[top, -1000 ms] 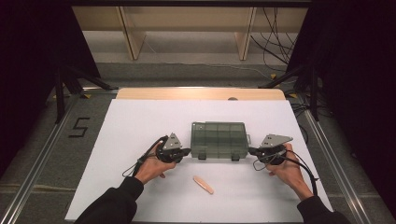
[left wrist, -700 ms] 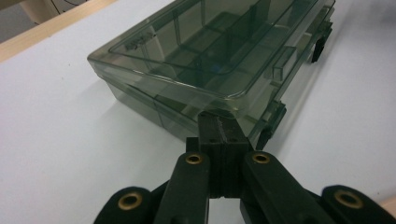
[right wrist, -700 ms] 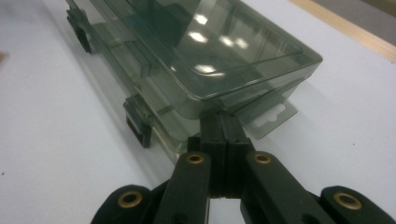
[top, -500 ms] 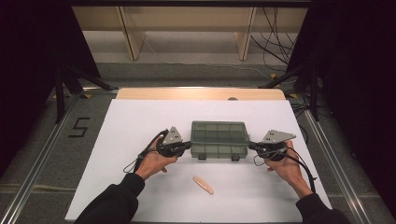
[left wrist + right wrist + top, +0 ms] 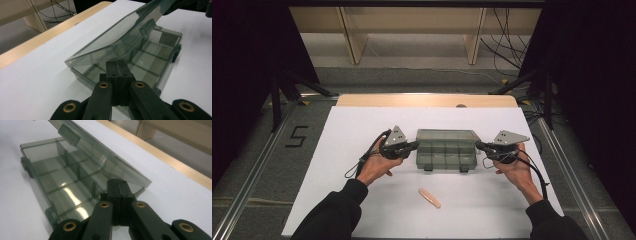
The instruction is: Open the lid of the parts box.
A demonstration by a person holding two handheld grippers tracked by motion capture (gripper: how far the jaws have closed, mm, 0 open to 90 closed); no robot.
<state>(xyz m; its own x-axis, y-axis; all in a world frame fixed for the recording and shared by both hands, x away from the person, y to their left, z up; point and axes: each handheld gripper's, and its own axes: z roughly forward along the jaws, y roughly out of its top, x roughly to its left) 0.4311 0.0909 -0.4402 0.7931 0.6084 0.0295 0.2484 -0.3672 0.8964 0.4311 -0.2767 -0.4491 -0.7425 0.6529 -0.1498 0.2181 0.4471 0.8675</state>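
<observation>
A smoky transparent compartment box lies in the middle of the white table cover. Its lid is tilted up from the front, hinged along the far side, over empty divided compartments. My left gripper is at the box's left end, shut, its tips against the end wall just under the raised lid. My right gripper mirrors it at the right end, shut, with its tips under the lid's edge. Nothing is clamped between either pair of jaws.
A small peach-coloured, finger-shaped piece lies on the white cover in front of the box, between the person's forearms. A wooden table edge runs behind. Metal frame rails border both sides.
Both grippers have moved inward until they touch the two ends of the box. The lid now stands tilted up at the front.
</observation>
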